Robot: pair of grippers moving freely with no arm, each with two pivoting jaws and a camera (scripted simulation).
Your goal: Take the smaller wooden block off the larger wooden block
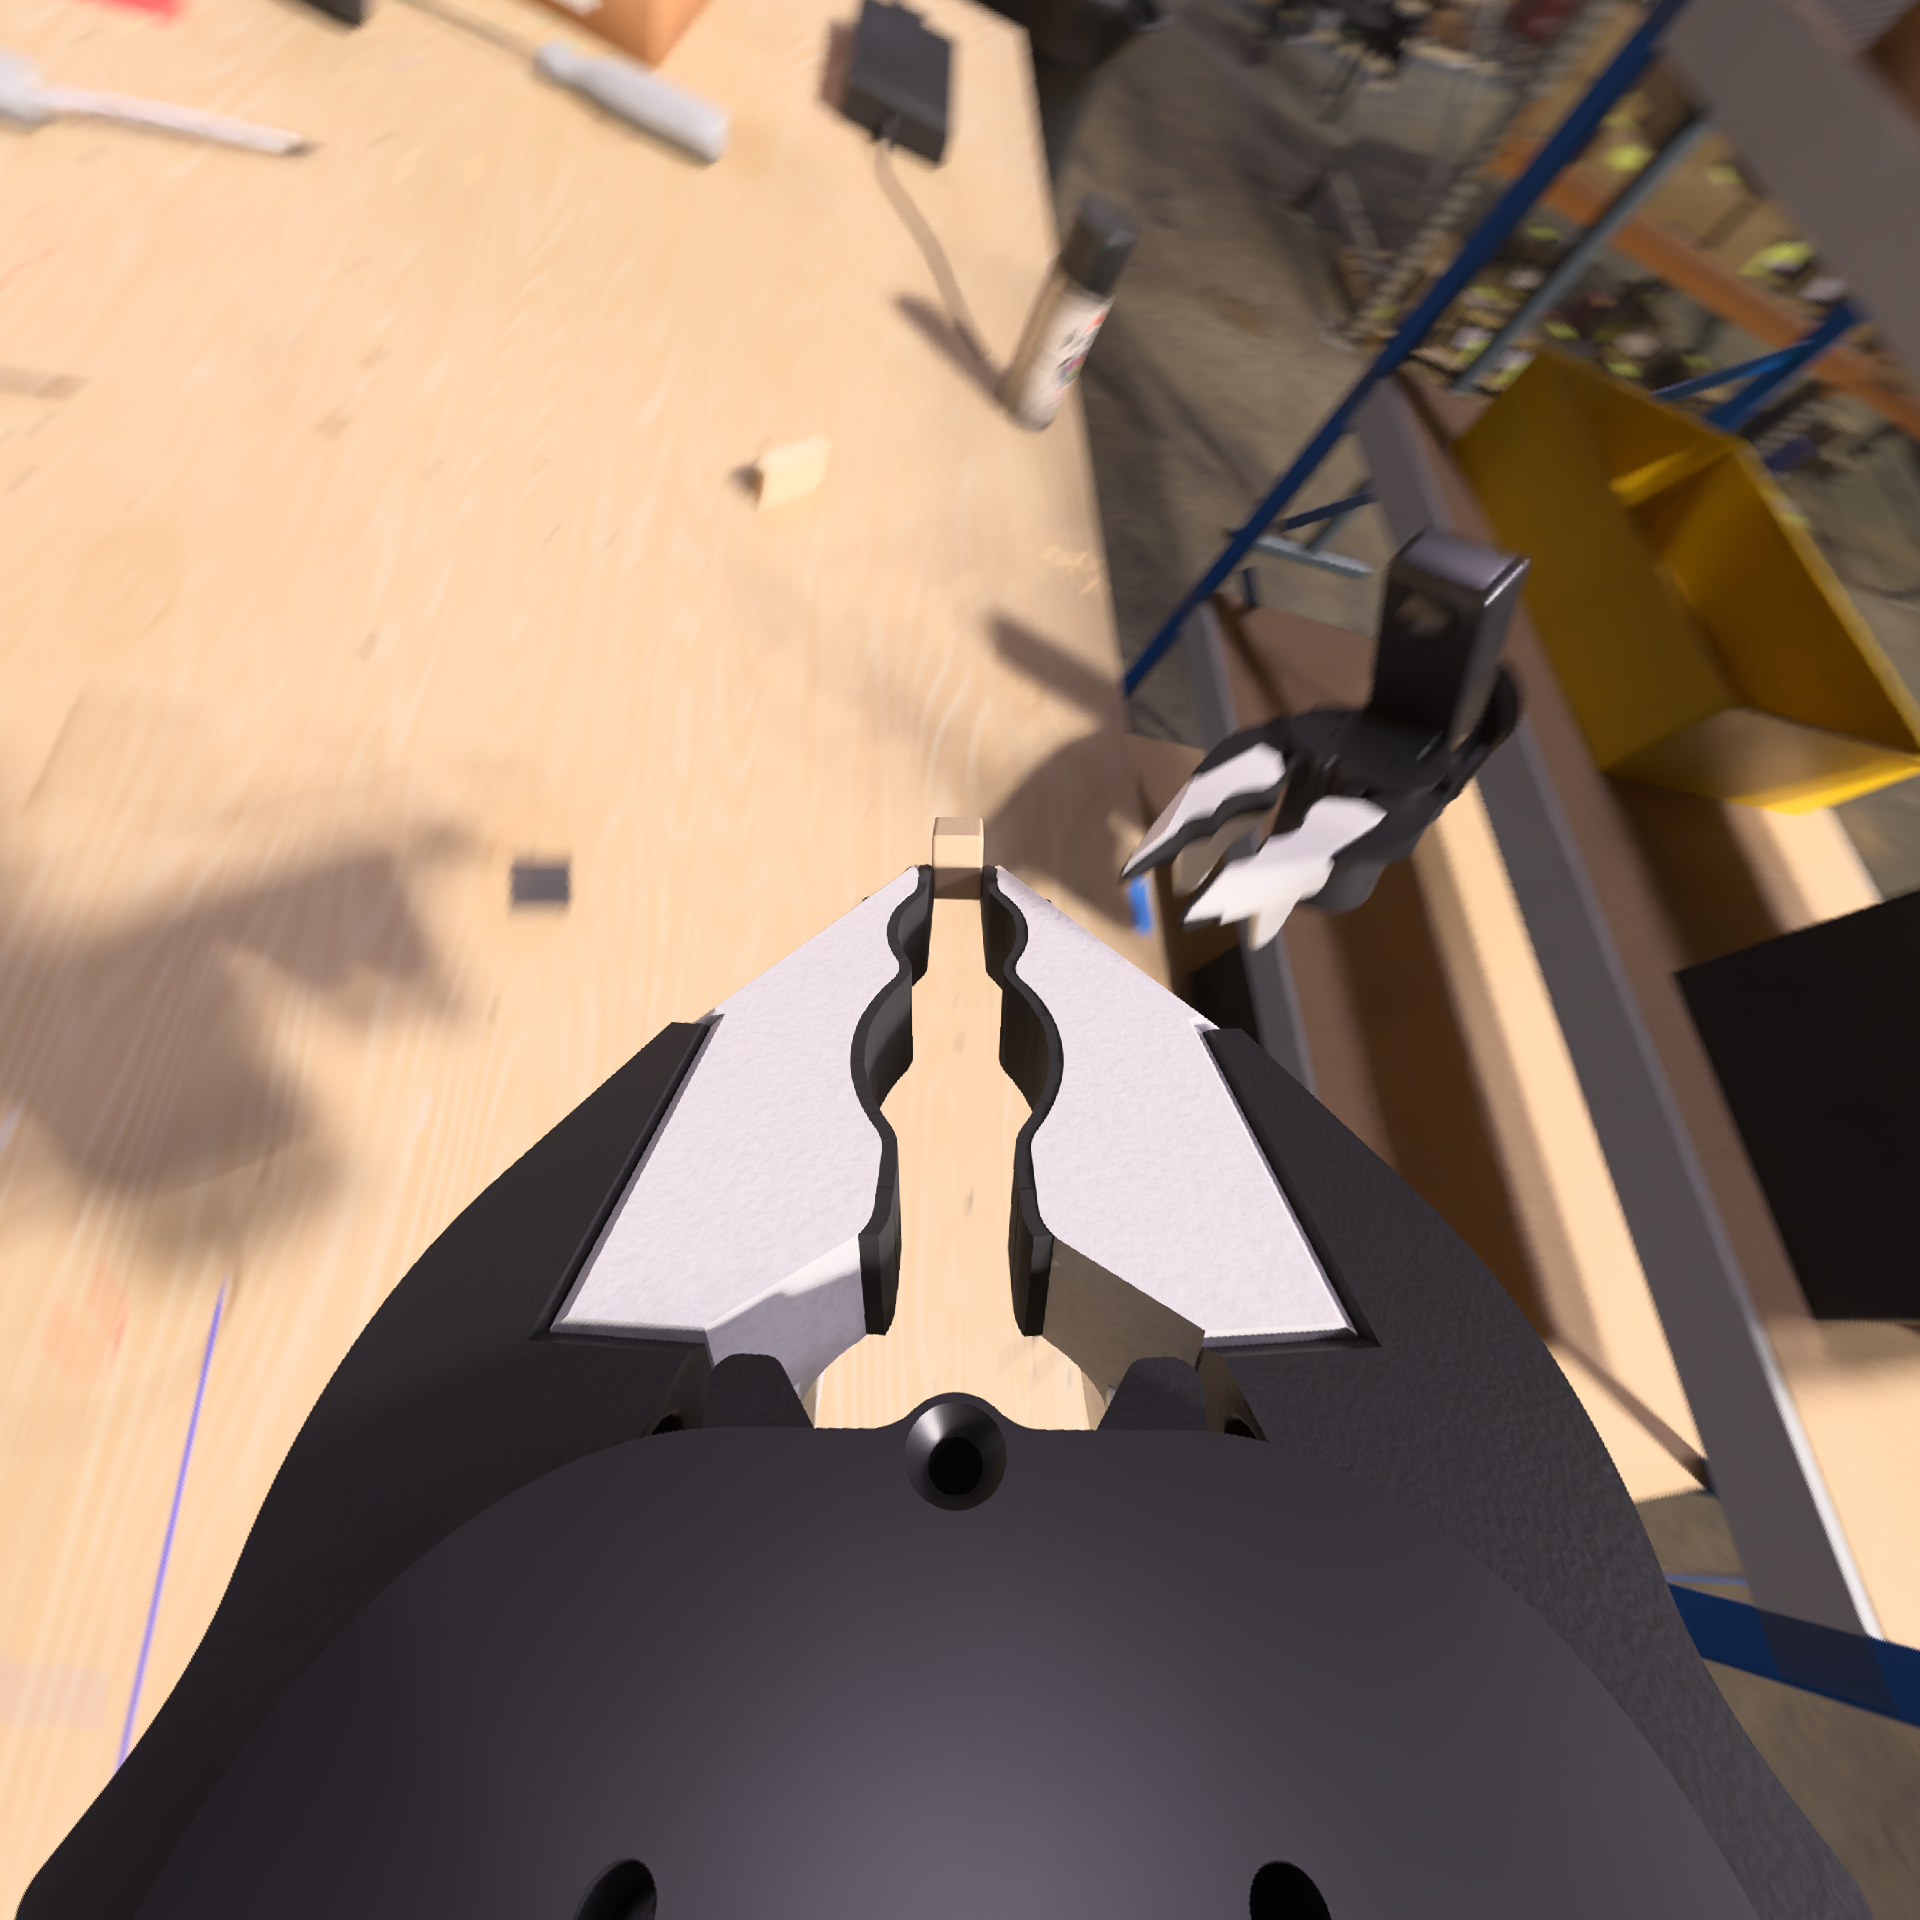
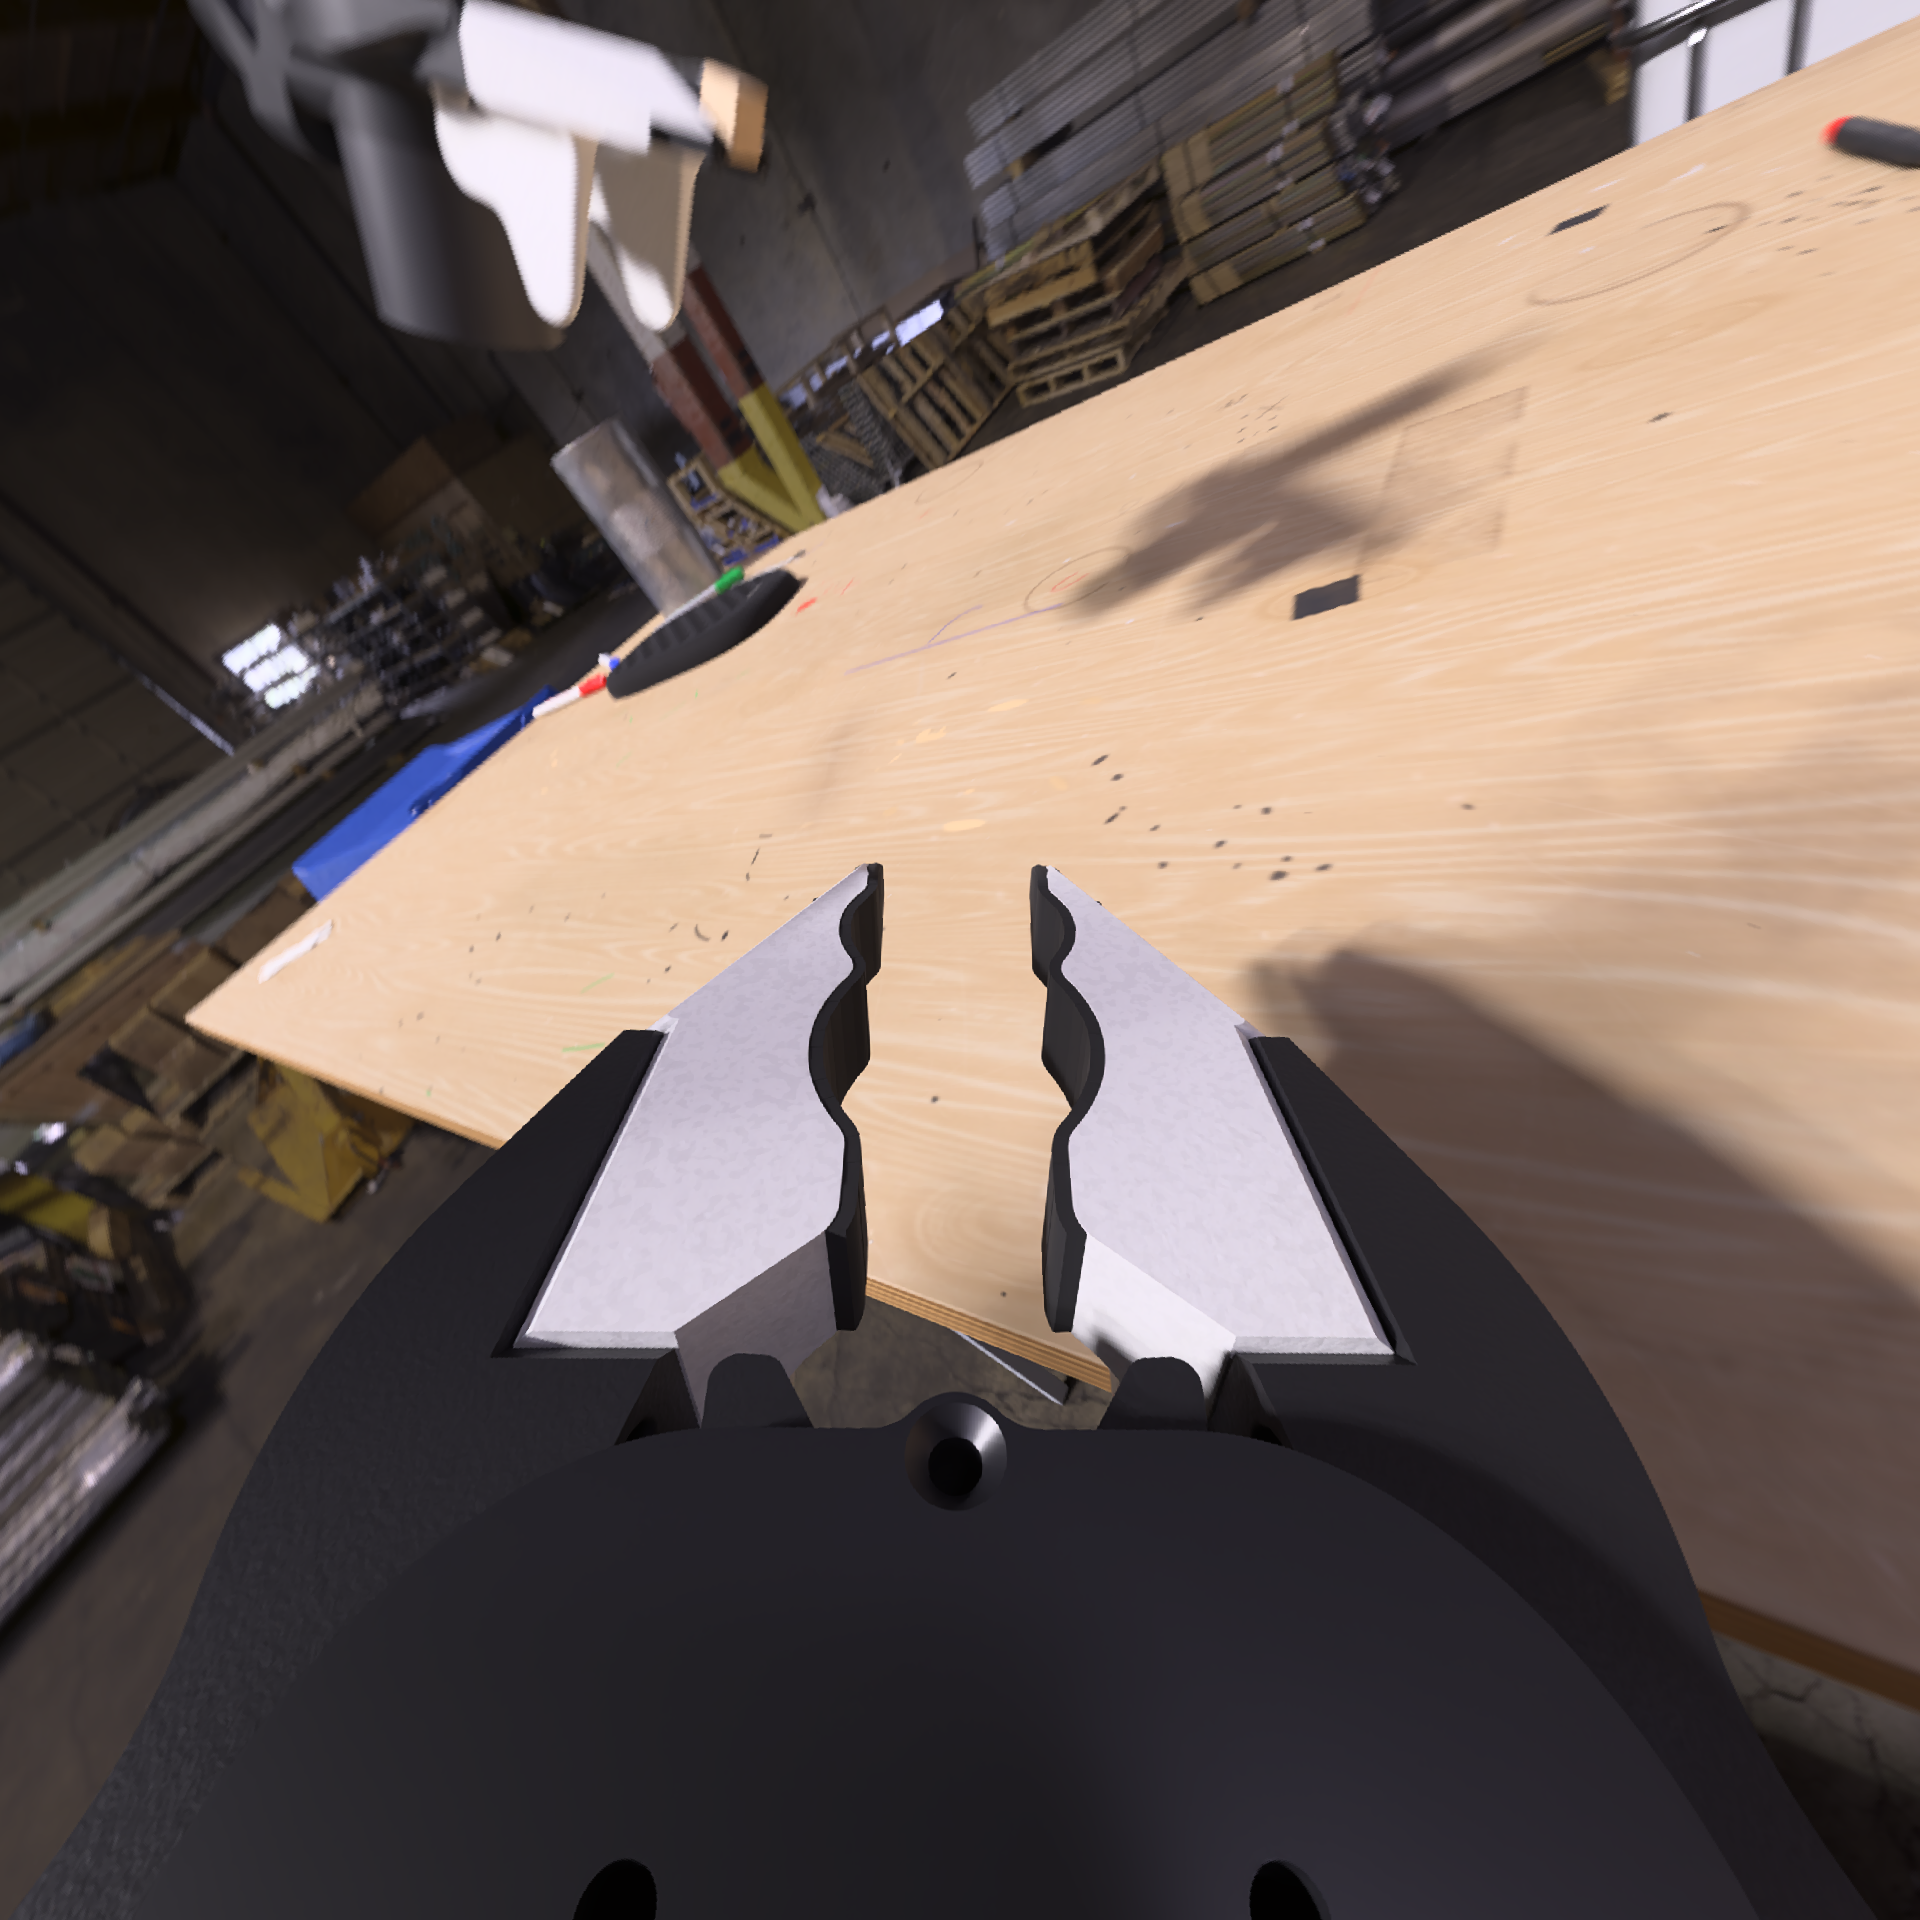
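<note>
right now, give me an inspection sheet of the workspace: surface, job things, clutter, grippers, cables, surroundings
Surface: pale wooden tabletop, marked with pen lines and dark specks.
Job's things: smaller wooden block held at the left gripper's fingertips, off the table; another wooden block lies alone farther back.
Clutter: black square patch, grey-handled tools, upright tube, black oval tray with markers.
Grippers: left gripper shut on the block; right gripper open, empty.
Cables: cord running from a black box.
Surroundings: pallets, blue shelving, yellow bin.
</note>
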